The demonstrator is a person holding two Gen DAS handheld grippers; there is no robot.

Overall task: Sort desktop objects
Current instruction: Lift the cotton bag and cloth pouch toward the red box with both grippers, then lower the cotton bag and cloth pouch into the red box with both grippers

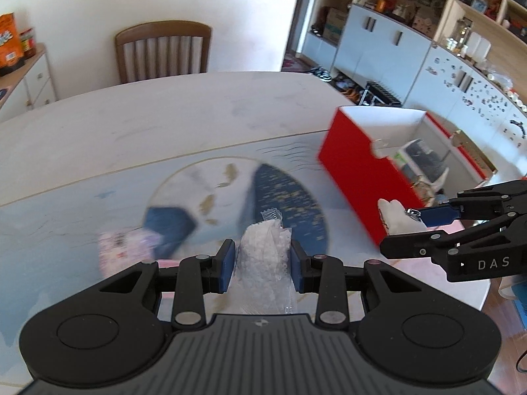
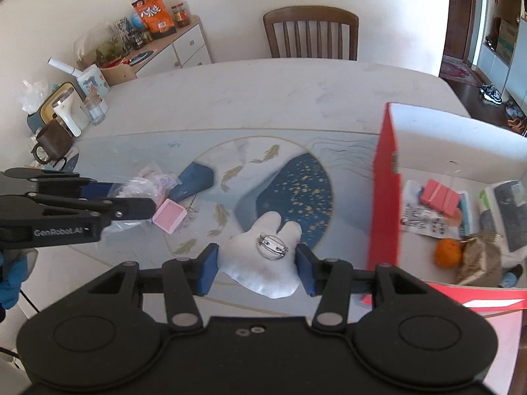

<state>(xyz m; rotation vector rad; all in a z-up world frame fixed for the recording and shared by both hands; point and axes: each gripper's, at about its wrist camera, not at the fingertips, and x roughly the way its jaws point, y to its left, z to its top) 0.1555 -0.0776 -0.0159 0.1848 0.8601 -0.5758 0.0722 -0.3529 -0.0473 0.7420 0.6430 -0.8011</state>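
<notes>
The red box [image 2: 385, 197] at three o'clock already holds several things. The left gripper [image 1: 262, 265] clamps a clear plastic bag [image 1: 263, 263]; the right gripper [image 2: 257, 263] clamps a white plush brooch [image 2: 263, 263]. A pink pad [image 2: 168, 216] and a packet [image 2: 158, 177] remain on the desk [image 2: 263, 92] at ten o'clock.

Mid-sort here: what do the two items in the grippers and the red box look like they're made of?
Clear bag, in the left gripper: thin crinkly plastic film, glossy, white bits showing through. White plush piece, in the right gripper: soft matte fabric, likely felt or fleece, with a shiny metal pin clasp on it. Red box: probably cardboard, smooth red outside, plain white inside, thin flat walls.
</notes>
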